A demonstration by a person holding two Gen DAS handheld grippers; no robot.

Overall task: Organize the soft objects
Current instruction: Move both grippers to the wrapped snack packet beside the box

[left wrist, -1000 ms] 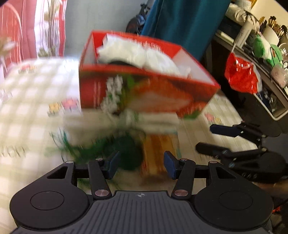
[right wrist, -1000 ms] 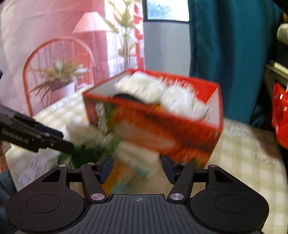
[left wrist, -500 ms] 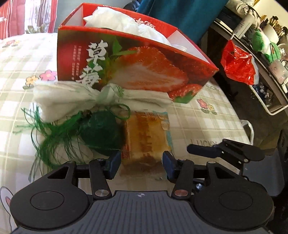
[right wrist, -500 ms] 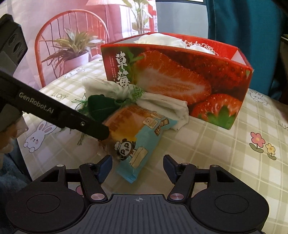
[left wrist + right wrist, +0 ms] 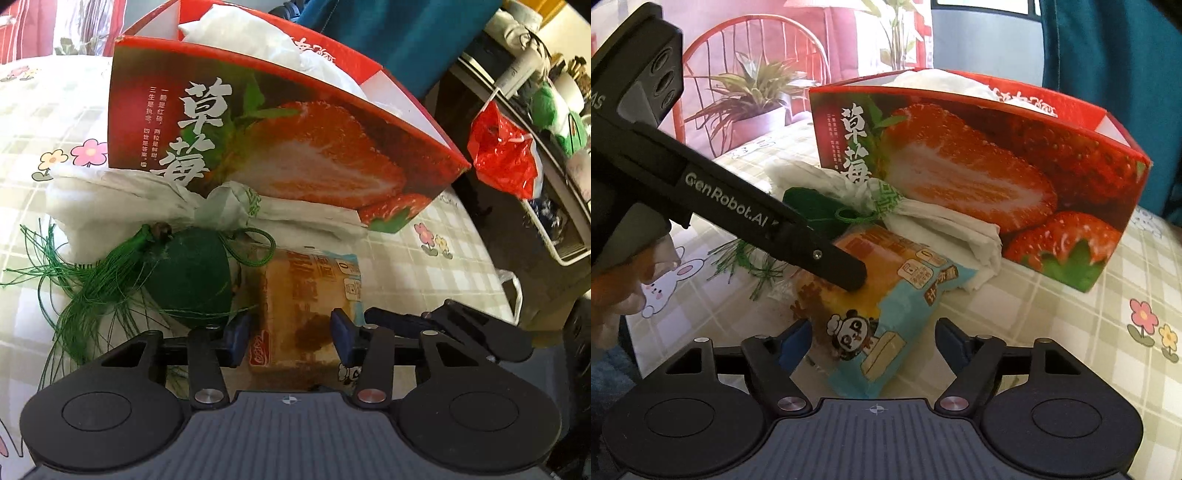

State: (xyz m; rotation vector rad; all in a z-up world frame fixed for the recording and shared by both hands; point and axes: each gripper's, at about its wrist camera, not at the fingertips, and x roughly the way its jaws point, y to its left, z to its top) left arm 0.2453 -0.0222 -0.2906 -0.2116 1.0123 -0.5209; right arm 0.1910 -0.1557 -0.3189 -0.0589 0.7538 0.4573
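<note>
Two grippers, left gripper (image 5: 289, 334) and right gripper (image 5: 873, 341), both released, straddling packaged cake (image 5: 875, 295), strawberry box (image 5: 979, 177) far, green sachet (image 5: 188, 273) left.

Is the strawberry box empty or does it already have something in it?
Not empty. The strawberry box is open-topped, and crumpled white soft material rises above its rim; what lies deeper inside cannot be seen.

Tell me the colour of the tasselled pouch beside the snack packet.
Dark green pouch, clearest in the left wrist view.
</note>
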